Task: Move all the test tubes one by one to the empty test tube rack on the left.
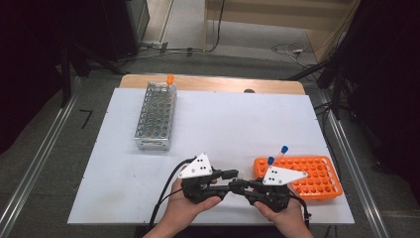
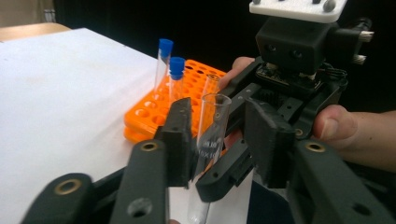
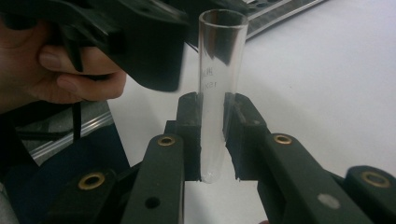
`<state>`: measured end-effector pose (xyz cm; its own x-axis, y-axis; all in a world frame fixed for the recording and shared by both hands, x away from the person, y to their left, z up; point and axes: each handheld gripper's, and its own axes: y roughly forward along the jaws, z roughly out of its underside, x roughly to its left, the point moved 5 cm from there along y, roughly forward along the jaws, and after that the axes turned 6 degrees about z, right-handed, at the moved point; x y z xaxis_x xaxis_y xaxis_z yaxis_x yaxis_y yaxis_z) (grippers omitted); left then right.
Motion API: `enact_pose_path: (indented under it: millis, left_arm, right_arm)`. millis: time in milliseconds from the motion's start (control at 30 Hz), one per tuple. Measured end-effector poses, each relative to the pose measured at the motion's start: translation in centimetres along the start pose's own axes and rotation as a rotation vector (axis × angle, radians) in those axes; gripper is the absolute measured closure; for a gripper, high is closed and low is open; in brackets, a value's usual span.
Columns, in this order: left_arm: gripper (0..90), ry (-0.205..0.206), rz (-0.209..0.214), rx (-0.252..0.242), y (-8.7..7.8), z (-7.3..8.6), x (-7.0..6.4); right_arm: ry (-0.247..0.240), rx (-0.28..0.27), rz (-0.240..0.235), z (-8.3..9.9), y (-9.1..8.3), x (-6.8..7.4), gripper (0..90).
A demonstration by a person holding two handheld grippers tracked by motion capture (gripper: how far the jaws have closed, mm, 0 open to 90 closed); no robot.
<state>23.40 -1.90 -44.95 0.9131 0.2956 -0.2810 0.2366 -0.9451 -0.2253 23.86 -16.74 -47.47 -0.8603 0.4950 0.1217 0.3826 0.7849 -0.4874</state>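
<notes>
Right gripper [image 3: 214, 135] pinching one uncapped glass test tube [image 3: 218, 88] upright between closed jaws, near table's front edge. Left gripper [image 2: 219, 140] spreading wide around same tube. Standing in orange rack [image 1: 317, 176]: two blue-capped tubes [image 1: 283, 150]. Standing in metal rack [image 1: 156, 116]: one orange-capped tube [image 1: 170, 79].

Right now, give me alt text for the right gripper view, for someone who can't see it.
The right gripper clamps an upright, uncapped clear glass test tube between its two black jaws above the white table. At upper left, a hand holds the other black gripper close to the tube's open rim.
</notes>
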Motion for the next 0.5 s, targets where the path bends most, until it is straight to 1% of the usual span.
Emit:
enact_pose_path:
  millis: [167, 233, 400, 500]
  left_arm:
    - [71.3, -0.014, 0.003, 0.003, 0.25, 0.05, 0.06]
    - [73.3, -0.022, 0.010, 0.000, 0.27, 0.04, 0.11]
    - [75.4, -0.010, 0.004, 0.005, 0.21, 0.07, 0.20]
    - [76.8, 0.003, -0.004, 0.004, 0.09, 0.04, 0.19]
  right_arm:
    - [-0.015, 0.001, -0.006, 0.02, 0.09, 0.31, 73.6]
    - [-0.021, 0.000, -0.008, 0.01, 0.11, 0.40, 73.6]
    - [-0.015, 0.001, -0.020, 0.04, 0.19, 0.39, 73.6]
    - [-0.003, 0.000, -0.037, 0.07, 0.16, 0.36, 73.3]
